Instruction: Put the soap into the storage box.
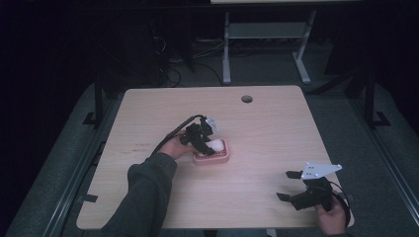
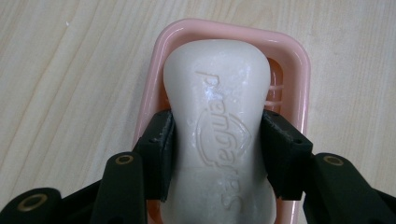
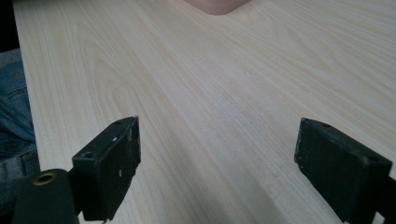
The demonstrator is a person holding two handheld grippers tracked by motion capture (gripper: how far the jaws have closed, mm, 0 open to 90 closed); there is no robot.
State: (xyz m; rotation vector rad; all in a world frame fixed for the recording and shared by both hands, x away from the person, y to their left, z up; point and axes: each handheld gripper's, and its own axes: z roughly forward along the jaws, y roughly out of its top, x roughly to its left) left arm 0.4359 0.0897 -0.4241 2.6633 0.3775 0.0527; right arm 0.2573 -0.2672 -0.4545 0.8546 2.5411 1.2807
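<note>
Left hand-held gripper (image 2: 217,154) clamps the white waisted soap bar (image 2: 219,135) w/ embossed lettering, over, maybe resting in, the pink plastic soap dish (image 2: 299,65), mid-bench. Right hand-held gripper (image 3: 217,172) gapes wide, empty, near-right. Risk: slick soap slipping out.

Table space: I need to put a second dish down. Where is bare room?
The far half of the table, between the soap dish and the round hole, is bare. So is the stretch between the dish and the right hand-held gripper. It is crowded only at the dish, where the left hand-held gripper clamps the soap.
</note>
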